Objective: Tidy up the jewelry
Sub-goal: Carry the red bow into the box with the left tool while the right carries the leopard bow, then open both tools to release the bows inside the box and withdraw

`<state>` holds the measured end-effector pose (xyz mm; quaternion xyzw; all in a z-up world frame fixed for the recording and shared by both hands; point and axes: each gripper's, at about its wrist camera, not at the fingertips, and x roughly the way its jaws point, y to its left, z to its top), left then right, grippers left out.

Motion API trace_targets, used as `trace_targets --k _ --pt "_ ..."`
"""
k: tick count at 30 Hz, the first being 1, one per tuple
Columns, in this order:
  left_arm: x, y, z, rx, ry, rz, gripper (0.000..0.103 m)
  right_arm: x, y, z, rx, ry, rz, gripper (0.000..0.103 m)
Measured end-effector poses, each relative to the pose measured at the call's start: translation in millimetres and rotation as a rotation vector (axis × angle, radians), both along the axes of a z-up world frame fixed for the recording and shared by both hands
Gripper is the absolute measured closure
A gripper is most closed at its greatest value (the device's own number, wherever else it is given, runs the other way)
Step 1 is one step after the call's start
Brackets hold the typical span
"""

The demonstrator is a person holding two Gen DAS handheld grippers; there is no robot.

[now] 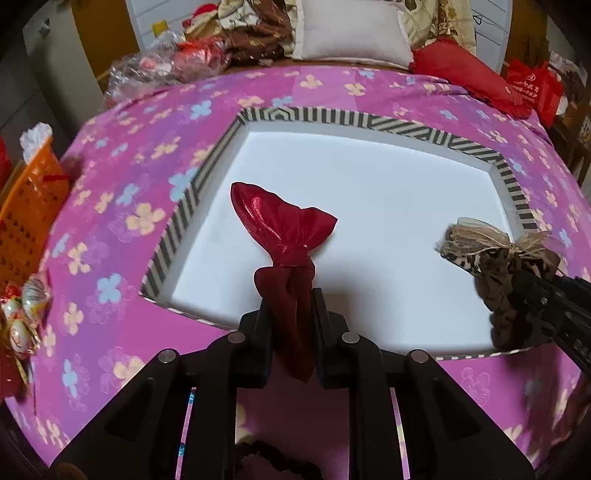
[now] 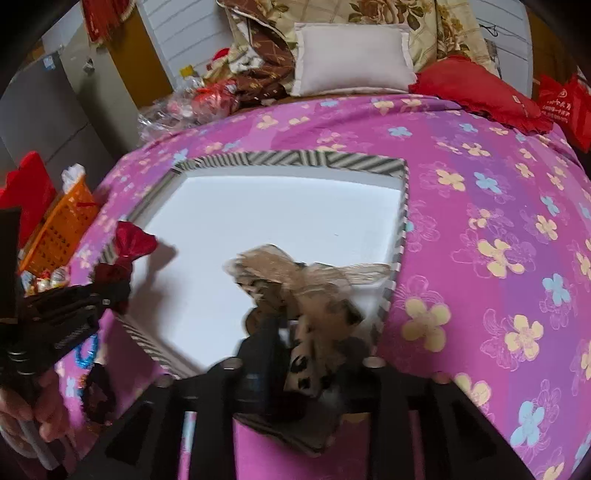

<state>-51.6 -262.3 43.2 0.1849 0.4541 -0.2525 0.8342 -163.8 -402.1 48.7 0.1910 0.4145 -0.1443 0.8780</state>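
My left gripper (image 1: 291, 306) is shut on a red organza pouch (image 1: 284, 229), held over the near edge of a white tray with a striped rim (image 1: 406, 125). My right gripper (image 2: 310, 332) is shut on a leopard-print pouch with a beige bow (image 2: 295, 284), held over the tray's near right corner (image 2: 404, 192). The leopard pouch (image 1: 495, 258) and the right gripper (image 1: 535, 291) show at the right of the left wrist view. The red pouch (image 2: 129, 243) and the left gripper (image 2: 107, 284) show at the left of the right wrist view.
The tray lies on a pink flowered bedspread (image 1: 122, 192). An orange basket (image 1: 29, 214) stands at the left bed edge. Wrapped sweets (image 1: 22, 314) lie near it. A white pillow (image 1: 351, 33), red cushion (image 1: 461, 70) and plastic bags (image 1: 162, 62) are at the back.
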Motion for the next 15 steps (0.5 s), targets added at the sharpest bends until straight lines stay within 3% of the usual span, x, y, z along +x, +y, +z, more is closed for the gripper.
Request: trace_targets --k 2,4,7,10,13,15 --pt "0 0 2 -0.001 -0.013 0.005 0.077 -4 6 9 -0.065 -0.004 -0.016 0.045" --pt "-2 1 5 -0.012 -0.029 0.004 0.058 -9 8 16 -0.078 -0.020 -0.020 0.043" --pt "-7 3 13 -0.033 -0.064 -0.009 0.042 -22 9 29 -0.061 -0.046 -0.035 0.043" --pt "-14 7 23 -0.043 -0.095 -0.013 0.037 -36 16 41 -0.062 -0.081 -0.037 0.043" --pt "-28 16 38 -0.059 -0.132 -0.013 0.036 -49 33 52 -0.084 -0.106 -0.029 0.033" --pt "-39 25 48 -0.068 -0.155 -0.009 0.035 -58 46 58 -0.098 -0.118 -0.025 0.031"
